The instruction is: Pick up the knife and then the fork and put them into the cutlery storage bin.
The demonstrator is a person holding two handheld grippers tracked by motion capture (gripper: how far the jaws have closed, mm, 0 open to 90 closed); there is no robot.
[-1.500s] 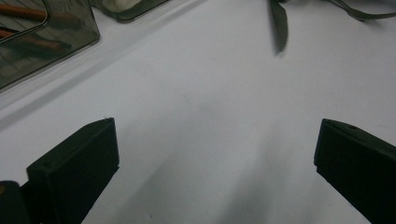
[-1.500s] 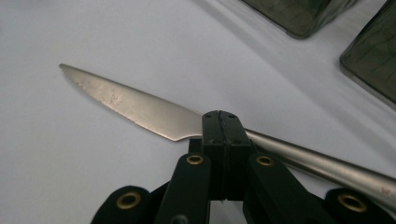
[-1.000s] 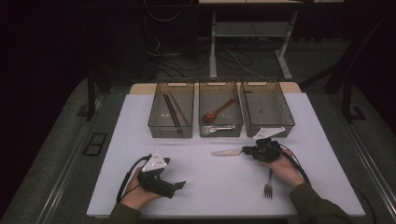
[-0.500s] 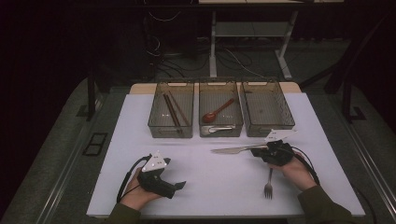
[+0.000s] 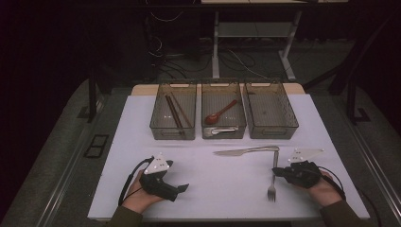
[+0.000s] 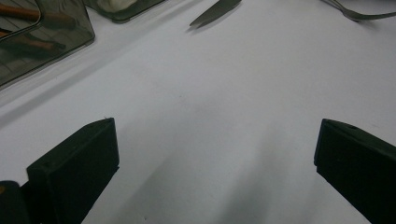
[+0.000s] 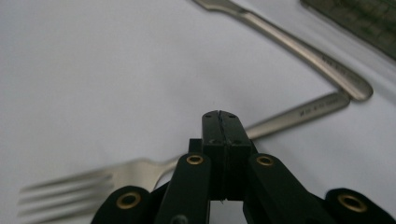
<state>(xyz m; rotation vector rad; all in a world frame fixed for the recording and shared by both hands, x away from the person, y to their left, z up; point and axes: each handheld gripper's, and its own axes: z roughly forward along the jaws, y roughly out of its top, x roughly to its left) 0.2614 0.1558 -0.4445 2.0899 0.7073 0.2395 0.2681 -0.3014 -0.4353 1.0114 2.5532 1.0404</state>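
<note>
Having been drawn back from the knife (image 5: 246, 151), the right gripper (image 5: 278, 171) was held with fingers closed and empty just beside the fork (image 5: 273, 176) on the tabletop (image 5: 227, 189); the left gripper (image 5: 182, 188) rested open.

1. In the right gripper view the closed right tongs (image 7: 220, 122) cover the middle of the fork (image 7: 84, 184), where neck meets handle; whether they touch it cannot be told.
2. The fork's prongs there are blurred, and their tips run off the left edge.
3. The knife (image 7: 299, 46) is cut off at the top edge of that view, so its blade is out of sight.
4. In the left gripper view the knife (image 6: 215, 11) shows just its tip, the rest cut by the top edge.
5. The left tongs (image 6: 217, 161) are cut off by the bottom edge.
6. The bins (image 6: 42, 46) are cropped at the upper left, their contents blurred.
7. From the high view, the pale thing (image 5: 221, 131) in the middle bin is too small to identify.
</note>
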